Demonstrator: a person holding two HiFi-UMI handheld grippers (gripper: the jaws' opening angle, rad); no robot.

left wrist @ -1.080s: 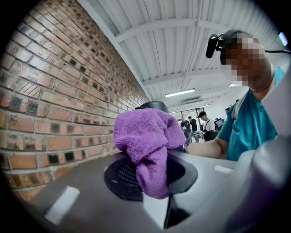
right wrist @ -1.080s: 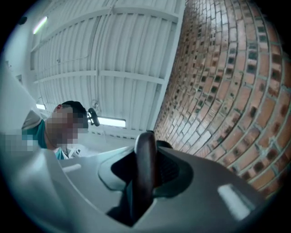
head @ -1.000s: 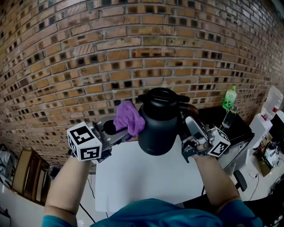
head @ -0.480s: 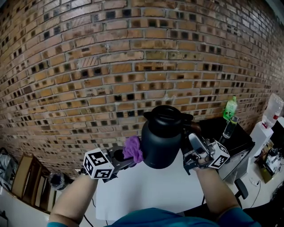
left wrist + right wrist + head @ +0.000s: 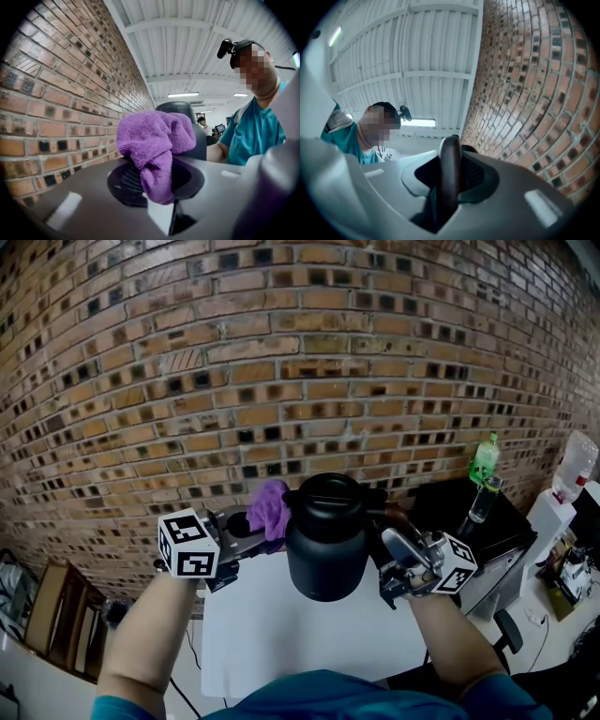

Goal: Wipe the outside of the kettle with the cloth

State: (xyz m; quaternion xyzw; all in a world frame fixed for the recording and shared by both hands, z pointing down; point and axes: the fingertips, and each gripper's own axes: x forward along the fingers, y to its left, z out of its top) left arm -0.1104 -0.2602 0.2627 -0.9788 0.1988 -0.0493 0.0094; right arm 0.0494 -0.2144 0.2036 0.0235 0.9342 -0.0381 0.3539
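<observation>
A matte black kettle [image 5: 326, 538] is held up in the air above the white table [image 5: 281, 634]. Its dark brown handle [image 5: 449, 173] is clamped between the jaws of my right gripper [image 5: 398, 542], at the kettle's right side. A purple cloth [image 5: 268, 507] is bunched up in my left gripper [image 5: 253, 524], which is shut on it. The cloth [image 5: 154, 147] presses against the kettle's upper left side, just under the lid [image 5: 330, 493]. In the left gripper view the kettle [image 5: 187, 126] stands right behind the cloth.
A brick wall [image 5: 234, 381] rises close behind the kettle. At the right, a dark surface carries a green bottle [image 5: 484, 460] and a glass [image 5: 482, 498]. A water dispenser bottle [image 5: 573, 465] stands at the far right. A wooden chair [image 5: 56, 615] sits low on the left.
The kettle has come down a little and moved slightly left. The left gripper dropped with the cloth to the kettle's lower side, then rose again to its upper left.
</observation>
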